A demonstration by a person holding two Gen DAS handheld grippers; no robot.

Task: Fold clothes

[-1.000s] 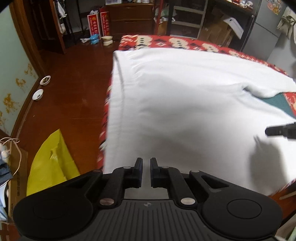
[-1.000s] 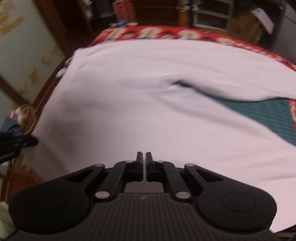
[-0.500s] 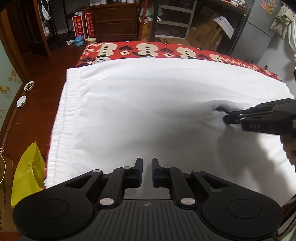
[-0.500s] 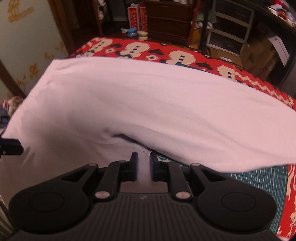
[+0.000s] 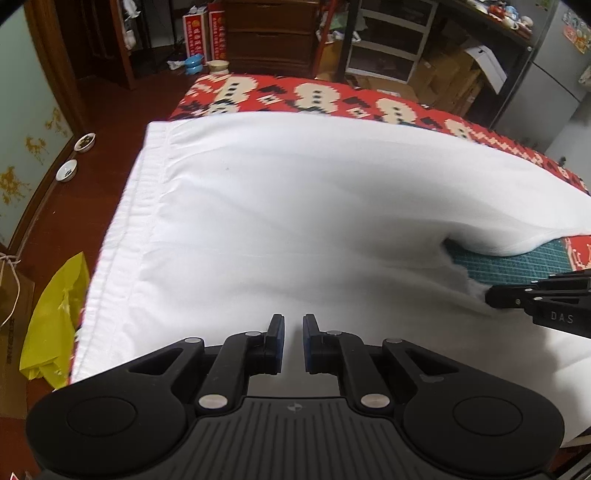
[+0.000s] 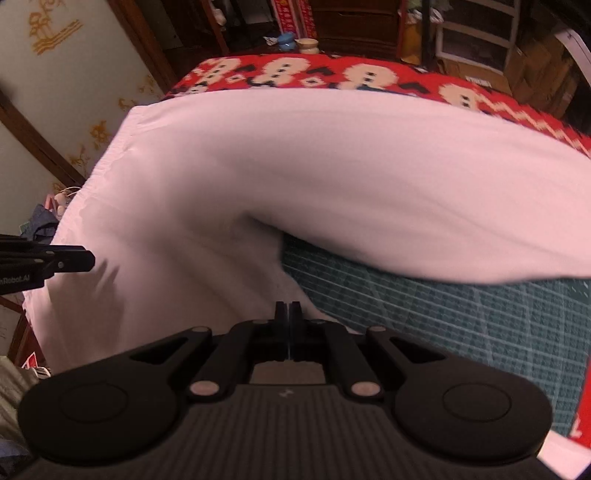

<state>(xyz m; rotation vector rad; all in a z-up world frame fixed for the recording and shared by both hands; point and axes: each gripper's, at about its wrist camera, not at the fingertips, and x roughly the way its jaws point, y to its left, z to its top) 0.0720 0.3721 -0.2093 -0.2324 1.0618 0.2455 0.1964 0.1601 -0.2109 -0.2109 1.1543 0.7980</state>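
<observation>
Right tongs [image 6: 290, 314] pinch white garment [image 5: 295, 221]; left tongs [image 5: 293, 328] gape

A table is covered by a red patterned cloth [image 5: 317, 96]; on it are laid a green cutting mat [image 6: 461, 317] and a white garment [image 5: 295, 206].

We count one white cloth [image 5: 280, 221] spread on one surface [image 5: 314, 96] with a red cover. One green mat [image 6: 461, 325] peeks out from under it. We see two tongs: the left tongs [image 5: 293, 341] and the right tongs [image 6: 289, 325]. On the floor we count two small bowls [image 5: 75, 155] by the wall. Farther back sit one blue bowl [image 5: 194, 64] and one pale bowl [image 5: 218, 66]. We count one yellow bag [image 5: 55, 317] and two red boxes [image 5: 207, 31]. There is one brown dresser [image 5: 269, 33] behind them.
</observation>
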